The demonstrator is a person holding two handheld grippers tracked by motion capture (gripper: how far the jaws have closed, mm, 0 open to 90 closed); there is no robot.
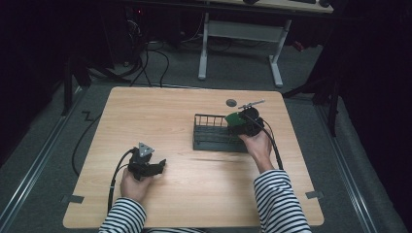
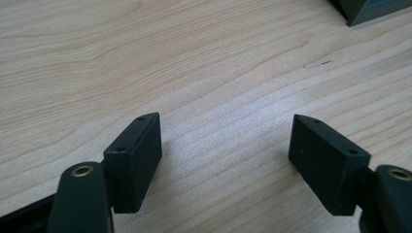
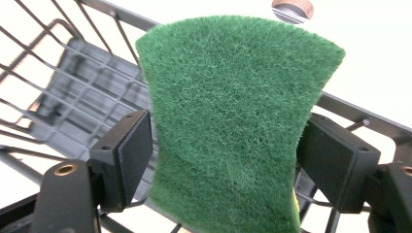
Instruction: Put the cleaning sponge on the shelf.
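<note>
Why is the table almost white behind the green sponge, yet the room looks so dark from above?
Right gripper view: the table behind the sponge is blown out to white and the rack is soft. High view: the lit table contrasts with near-black surroundings. Left gripper view: even light, sharp wood grain, faint shadows under the jaws.

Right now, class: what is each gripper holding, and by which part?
The right gripper holds a green scouring sponge, pinched across its narrowed lower sides, above the wire rack. The left gripper holds nothing; its jaws stand open.
</note>
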